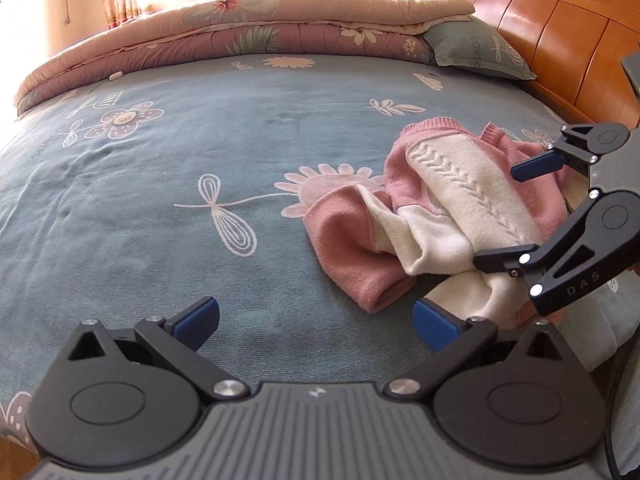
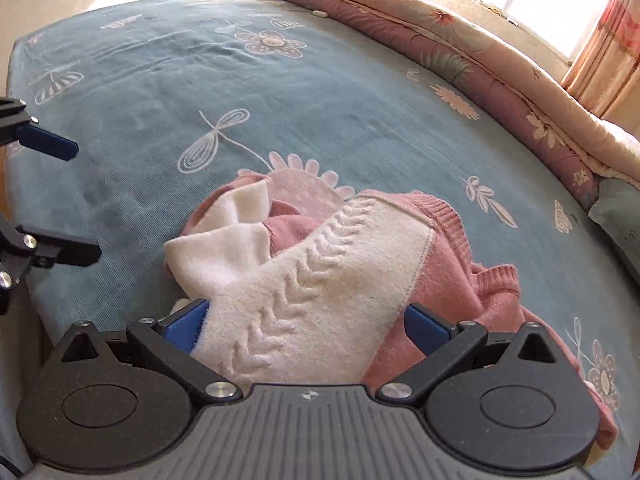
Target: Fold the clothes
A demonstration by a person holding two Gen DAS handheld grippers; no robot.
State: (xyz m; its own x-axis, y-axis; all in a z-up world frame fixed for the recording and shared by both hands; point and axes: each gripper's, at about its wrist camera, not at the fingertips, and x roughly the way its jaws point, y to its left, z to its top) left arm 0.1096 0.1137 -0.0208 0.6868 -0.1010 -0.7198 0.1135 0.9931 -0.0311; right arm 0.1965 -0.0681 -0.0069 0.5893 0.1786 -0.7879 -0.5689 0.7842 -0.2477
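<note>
A pink and white knit sweater [image 1: 452, 204] lies crumpled on the blue flowered bedsheet [image 1: 200, 168]. My left gripper [image 1: 316, 320] is open and empty, just left of the sweater, above the sheet. My right gripper [image 1: 496, 216] is open over the sweater's right side. In the right wrist view the sweater [image 2: 320, 272] lies between the wide-open jaws of my right gripper [image 2: 304, 328], its white cable-knit panel filling the gap. The left gripper [image 2: 84, 200] shows at the left edge, open.
A folded pink floral quilt [image 1: 240, 36] lies along the far side of the bed. A grey-green pillow [image 1: 476, 52] rests against the orange wooden headboard [image 1: 560, 32]. A window with pink curtains [image 2: 600, 60] is behind the quilt.
</note>
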